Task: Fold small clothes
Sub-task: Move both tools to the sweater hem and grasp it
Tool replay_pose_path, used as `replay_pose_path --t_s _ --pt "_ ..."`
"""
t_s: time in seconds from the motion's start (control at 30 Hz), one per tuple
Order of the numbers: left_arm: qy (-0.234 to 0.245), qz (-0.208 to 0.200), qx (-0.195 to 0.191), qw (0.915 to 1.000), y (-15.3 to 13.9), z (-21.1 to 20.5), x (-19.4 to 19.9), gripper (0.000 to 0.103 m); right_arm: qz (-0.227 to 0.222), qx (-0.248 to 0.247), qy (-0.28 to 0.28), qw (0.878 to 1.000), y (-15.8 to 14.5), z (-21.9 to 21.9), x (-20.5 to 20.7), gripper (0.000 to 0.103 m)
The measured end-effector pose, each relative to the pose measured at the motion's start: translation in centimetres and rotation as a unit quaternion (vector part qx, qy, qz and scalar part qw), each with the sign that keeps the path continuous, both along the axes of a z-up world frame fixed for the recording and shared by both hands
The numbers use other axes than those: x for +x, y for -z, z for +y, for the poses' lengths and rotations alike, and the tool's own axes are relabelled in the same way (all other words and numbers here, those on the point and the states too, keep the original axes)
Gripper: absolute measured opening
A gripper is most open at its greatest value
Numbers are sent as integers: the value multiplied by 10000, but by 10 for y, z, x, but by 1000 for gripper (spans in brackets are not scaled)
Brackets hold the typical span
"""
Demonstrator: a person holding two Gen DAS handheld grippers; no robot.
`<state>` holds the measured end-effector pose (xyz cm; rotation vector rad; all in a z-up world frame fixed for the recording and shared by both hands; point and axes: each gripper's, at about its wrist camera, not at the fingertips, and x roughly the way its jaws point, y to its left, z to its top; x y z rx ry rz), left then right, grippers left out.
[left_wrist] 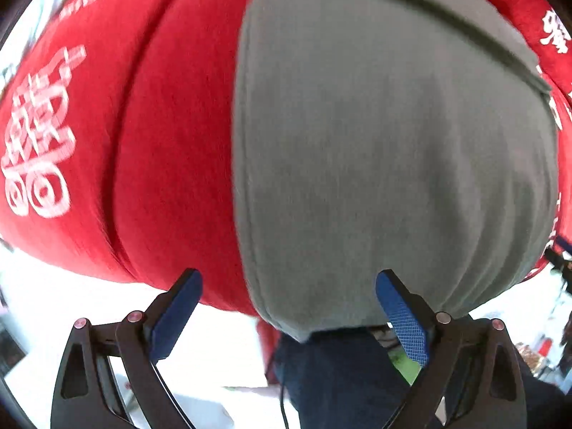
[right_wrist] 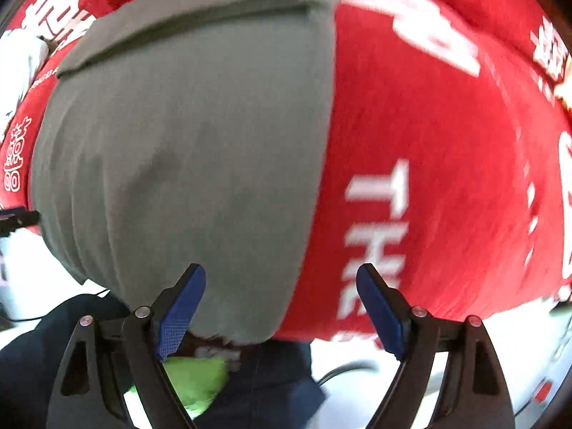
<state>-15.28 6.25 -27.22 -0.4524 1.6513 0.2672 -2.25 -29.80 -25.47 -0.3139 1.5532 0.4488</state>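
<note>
A grey garment (left_wrist: 375, 161) lies flat on a red cloth (left_wrist: 161, 143) printed with white characters, with a darker band across its far end. My left gripper (left_wrist: 289, 277) hangs open above the garment's near left corner, one blue pad over the red cloth and the other over the grey fabric. In the right wrist view the same grey garment (right_wrist: 186, 150) fills the left half. My right gripper (right_wrist: 281, 270) is open above its near right corner, straddling the edge between grey fabric and red cloth (right_wrist: 447, 178). Neither gripper's pads press on anything.
The red cloth's near edge drops off just under both grippers. Below it are a person's dark trousers (left_wrist: 332, 368), something bright green (right_wrist: 193, 379) and pale floor (right_wrist: 357, 375) with a dark cable. Both views are blurred.
</note>
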Motion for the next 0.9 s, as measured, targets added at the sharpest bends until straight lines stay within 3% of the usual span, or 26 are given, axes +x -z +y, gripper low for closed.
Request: replay_pose_path --t_s 0.2,0.27,0.3,0.33,0.4,0.57,0.77,0.9 --pt "-294 63 -396 9988 24 -20 -3 96 395 -39 341 9986 29 11 -21 88" --pt "-415 -5 -537 9977 23 -24 -2 85 410 -130 417 9982 29 8 -23 69" --pt "-425 -58 -615 9972 28 -31 -9 69 448 -104 425 9980 26 5 -22 60" --pt "-375 -88 -652 9971 26 -32 -16 47 475 -44 387 9981 22 8 -20 25" --pt "-252 -152 -884 9957 19 -27 -27 13 562 95 187 9982 15 15 -22 14" --pt "-106 -507 -1103 9925 -15 -18 -25 12 691 725 302 9945 -20 9 -12 11" --pt "-335 -1500 -984 9832 -80 6 5 12 168 1514 570 9867 -76 0 24 11" --pt "-547 -1923 -810 9765 -89 34 39 12 -191 1746 831 9809 -88 4 69 11"
